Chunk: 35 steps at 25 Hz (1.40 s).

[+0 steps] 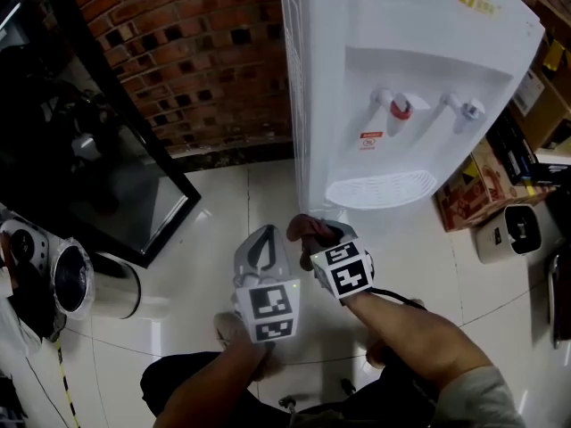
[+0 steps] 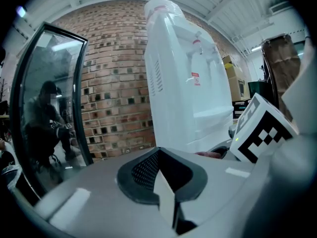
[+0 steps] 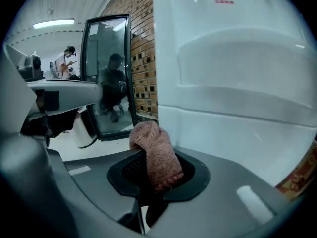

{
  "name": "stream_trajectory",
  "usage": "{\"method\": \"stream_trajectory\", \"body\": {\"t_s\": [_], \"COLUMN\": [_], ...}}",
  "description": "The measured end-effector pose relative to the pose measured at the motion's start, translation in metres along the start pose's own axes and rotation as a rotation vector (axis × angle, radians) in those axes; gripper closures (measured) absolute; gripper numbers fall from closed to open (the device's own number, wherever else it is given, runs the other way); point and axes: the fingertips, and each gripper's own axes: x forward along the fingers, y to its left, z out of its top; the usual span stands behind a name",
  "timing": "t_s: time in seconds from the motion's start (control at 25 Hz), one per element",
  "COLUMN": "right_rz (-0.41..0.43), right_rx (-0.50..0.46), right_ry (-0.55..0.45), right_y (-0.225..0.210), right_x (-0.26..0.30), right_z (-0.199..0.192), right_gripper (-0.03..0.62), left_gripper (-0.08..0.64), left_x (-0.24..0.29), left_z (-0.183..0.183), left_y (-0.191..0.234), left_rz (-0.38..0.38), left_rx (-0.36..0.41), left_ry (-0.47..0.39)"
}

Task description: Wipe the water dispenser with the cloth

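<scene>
Cloth [image 3: 157,152] in right claw [image 3: 150,178]

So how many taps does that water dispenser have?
2: the red tap on the left of the dispenser front, and the pale tap right of it.

The dispenser [image 1: 401,78] blocks the way straight ahead of you. Its taps [image 1: 401,107] sit in a recess and its drip tray [image 1: 384,188] juts out below them. Open floor [image 1: 232,203] lies in front of it and runs back to the brick wall [image 1: 196,52]. On your left, a dark-framed glass panel [image 1: 116,185] and a steel can [image 1: 107,288] close that side. On your right, boxes [image 1: 477,190] and a white unit [image 1: 513,232] crowd beside the dispenser.
</scene>
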Motion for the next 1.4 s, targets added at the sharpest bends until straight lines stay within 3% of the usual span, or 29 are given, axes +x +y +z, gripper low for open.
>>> {"method": "stream_trajectory", "body": {"t_s": [0.32, 0.84, 1.04, 1.4], "right_rz": [-0.089, -0.355, -0.391, -0.412], "right_rx": [0.042, 0.226, 0.277, 0.253], "right_ry": [-0.001, 0.022, 0.028, 0.052], "right_y": [-0.053, -0.191, -0.216, -0.231], "right_x": [-0.034, -0.102, -0.109, -0.107], "right_z": [-0.016, -0.065, -0.076, -0.082], "right_gripper": [0.500, 0.500, 0.500, 0.500], "left_gripper": [0.560, 0.560, 0.560, 0.560], "left_x": [0.011, 0.027, 0.033, 0.036], "left_z": [0.005, 0.020, 0.020, 0.010], "left_y": [-0.060, -0.191, -0.223, -0.249], "left_rz": [-0.101, -0.301, -0.342, -0.407], "left_rx": [0.008, 0.014, 0.012, -0.015], "left_ry": [-0.002, -0.009, 0.002, 0.036]}}
